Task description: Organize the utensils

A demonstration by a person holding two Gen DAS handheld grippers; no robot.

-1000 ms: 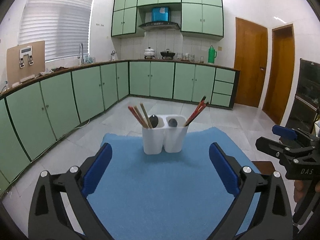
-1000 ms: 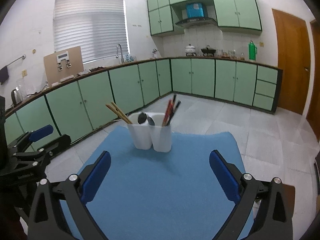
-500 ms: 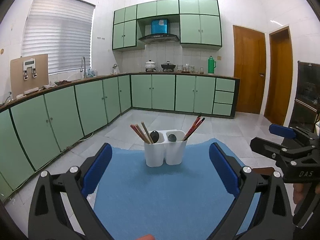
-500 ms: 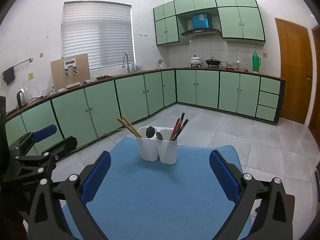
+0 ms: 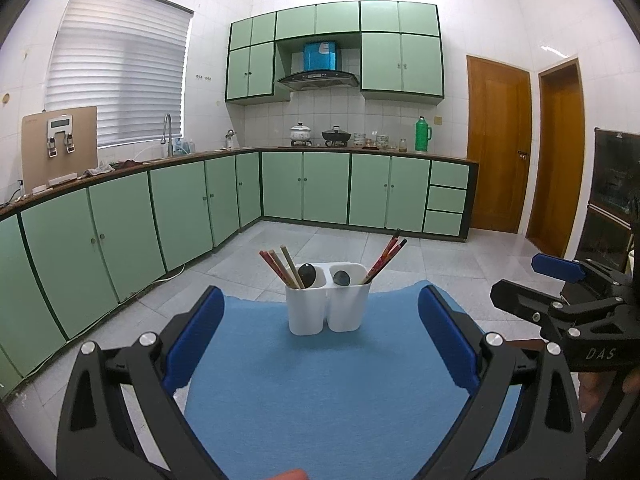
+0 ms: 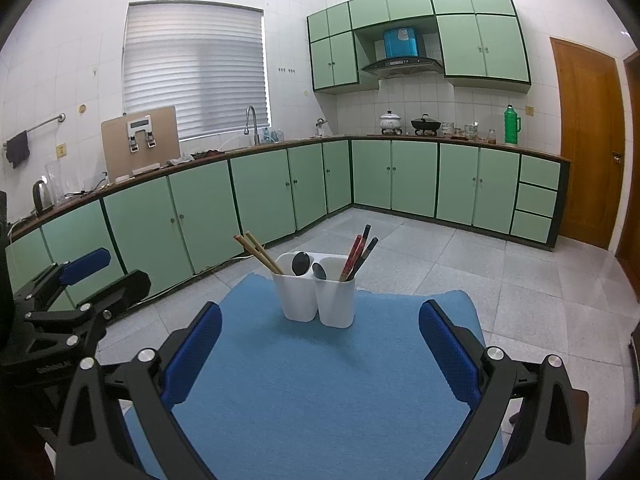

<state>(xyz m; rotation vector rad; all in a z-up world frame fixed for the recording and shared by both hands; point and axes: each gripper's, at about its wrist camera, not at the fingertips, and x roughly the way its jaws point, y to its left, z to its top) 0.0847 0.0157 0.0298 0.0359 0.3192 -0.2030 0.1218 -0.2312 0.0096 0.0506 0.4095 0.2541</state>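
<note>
Both cameras have tilted up since a second ago, so the holder (image 5: 327, 305) now sits lower and smaller, at 12 o'clock from each gripper on the blue mat (image 5: 320, 392). Its left cup holds tan chopsticks (image 5: 282, 267) and a dark spoon (image 5: 306, 275); its right cup holds another spoon (image 5: 341, 278) and red chopsticks (image 5: 385, 256). The left gripper (image 5: 320, 336) and right gripper (image 6: 320, 338) both stand wide and carry nothing. No loose utensil shows on the mat, so the sorting looks finished or nearly so. If one more piece is due, the person should pinch it mid-shaft and lower it upright, steadying the light holder so it does not tip.
</note>
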